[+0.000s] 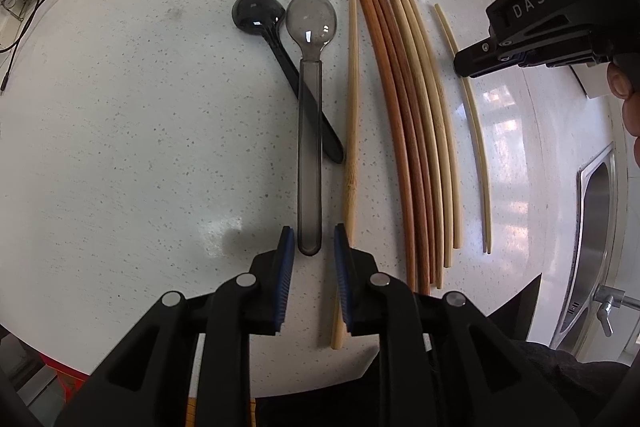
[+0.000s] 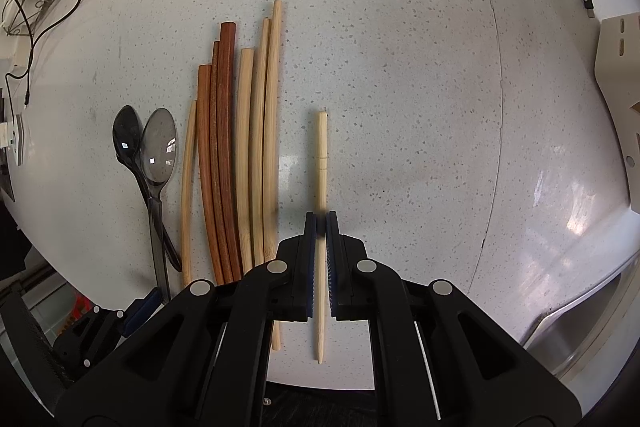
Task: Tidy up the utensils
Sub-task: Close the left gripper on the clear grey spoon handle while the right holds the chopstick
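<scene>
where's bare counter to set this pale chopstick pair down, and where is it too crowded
Free: the wide speckled counter right of the pale chopstick pair that the right gripper clamps, out to the sink; also left of the black spoon. Crowded: the row from the grey spoon through the reddish chopsticks and bamboo chopsticks.

Left claw [image 1: 310, 247]: points straight down at the tabletop [image 1: 120, 147]; jaws a little apart, the end of the grey spoon's handle [image 1: 310, 163] between them, the blue pads [image 1: 286, 259] not pressing on it.
Right claw [image 2: 321, 227]: points steeply down, jaws closed on a pale chopstick [image 2: 321, 163].
Hand [image 1: 628, 107]: partly seen behind the right claw.
</scene>
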